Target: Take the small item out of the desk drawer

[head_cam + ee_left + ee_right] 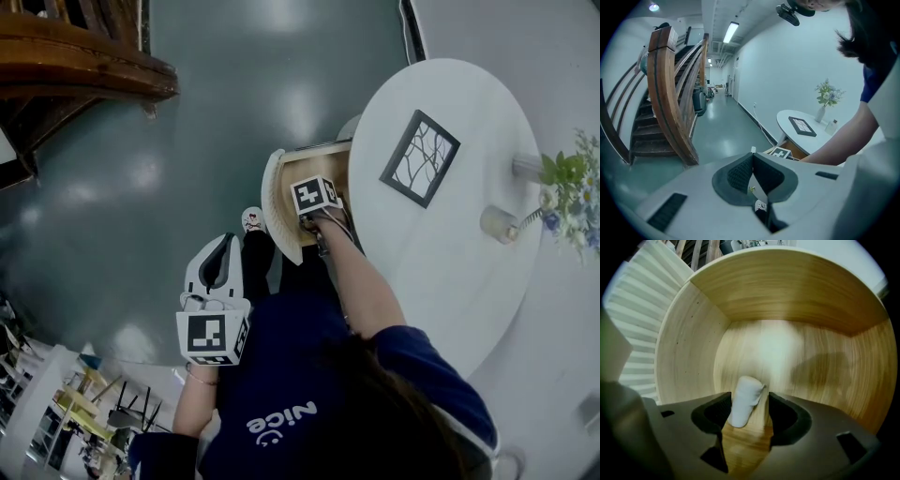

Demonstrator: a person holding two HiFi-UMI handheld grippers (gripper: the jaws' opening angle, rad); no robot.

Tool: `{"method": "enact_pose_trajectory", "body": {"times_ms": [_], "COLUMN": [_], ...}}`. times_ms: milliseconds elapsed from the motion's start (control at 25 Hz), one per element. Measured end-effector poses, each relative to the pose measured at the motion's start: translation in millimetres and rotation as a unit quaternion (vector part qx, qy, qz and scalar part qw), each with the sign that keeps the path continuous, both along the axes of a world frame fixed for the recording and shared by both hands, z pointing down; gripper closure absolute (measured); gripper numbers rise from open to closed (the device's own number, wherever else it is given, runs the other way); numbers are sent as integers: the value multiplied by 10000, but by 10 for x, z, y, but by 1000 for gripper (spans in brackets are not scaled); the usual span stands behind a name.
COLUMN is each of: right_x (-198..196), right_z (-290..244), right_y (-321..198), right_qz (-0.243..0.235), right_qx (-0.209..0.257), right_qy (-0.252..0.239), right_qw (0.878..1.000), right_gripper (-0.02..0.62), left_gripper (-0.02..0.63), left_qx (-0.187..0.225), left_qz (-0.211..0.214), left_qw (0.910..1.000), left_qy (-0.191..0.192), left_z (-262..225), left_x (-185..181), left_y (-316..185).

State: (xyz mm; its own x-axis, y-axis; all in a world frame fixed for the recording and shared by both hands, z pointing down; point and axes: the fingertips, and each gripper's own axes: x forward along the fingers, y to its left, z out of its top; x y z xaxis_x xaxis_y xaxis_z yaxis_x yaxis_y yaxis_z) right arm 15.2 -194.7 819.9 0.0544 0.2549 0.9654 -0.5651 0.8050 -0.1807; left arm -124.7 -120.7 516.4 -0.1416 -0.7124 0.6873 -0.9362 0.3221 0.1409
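The desk drawer (281,202) stands pulled out from under the round white table, its ribbed white front toward me. In the right gripper view its pale wooden floor (797,352) holds a small white cylindrical item (745,392). My right gripper (749,399) reaches into the drawer and is open, with the item between its jaws, close to the left pad and apart from the right one. In the head view only its marker cube (314,195) shows at the drawer. My left gripper (221,258) hangs over the floor beside my leg, shut and empty.
On the round white table (469,291) lie a dark picture frame (419,157), a small cylinder (497,223) and a vase of flowers (567,183). A wooden staircase (75,66) rises at the far left. The drawer's curved wooden walls (689,343) surround the right gripper.
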Motion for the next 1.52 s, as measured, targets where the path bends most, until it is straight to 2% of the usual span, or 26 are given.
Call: {"method": "enact_pose_trajectory", "body": {"times_ms": [160, 280, 400, 720, 1000, 1280, 1520], "right_x": [4, 12, 55, 69, -78, -210, -264], "right_z": [69, 78, 80, 71, -51, -297, -596], "right_y": [1, -28, -76, -103, -85, -156, -184], "right_qz": [112, 8, -57, 82, 94, 75, 260], "right_qx": [-68, 31, 160, 214, 232, 536, 675], "right_qy": [146, 313, 386, 318, -26, -286, -527], "right_qw": [9998, 9995, 9991, 9992, 9997, 9981, 9960], "right_gripper": [342, 358, 431, 449, 454, 454, 454], "left_gripper": [603, 602, 603, 603, 603, 603, 603], "left_qx": [-79, -140, -148, -140, -69, 174, 412], "left_qz": [34, -61, -150, -153, -75, -1, 96], "left_qw": [10000, 9999, 9997, 9997, 9998, 9997, 9988], "left_qy": [-15, 62, 128, 119, 172, 198, 236], "left_z": [38, 101, 122, 119, 116, 39, -38], "left_x": [4, 3, 9, 1, 20, -5, -26], "left_y": [16, 46, 71, 100, 120, 90, 63]}}
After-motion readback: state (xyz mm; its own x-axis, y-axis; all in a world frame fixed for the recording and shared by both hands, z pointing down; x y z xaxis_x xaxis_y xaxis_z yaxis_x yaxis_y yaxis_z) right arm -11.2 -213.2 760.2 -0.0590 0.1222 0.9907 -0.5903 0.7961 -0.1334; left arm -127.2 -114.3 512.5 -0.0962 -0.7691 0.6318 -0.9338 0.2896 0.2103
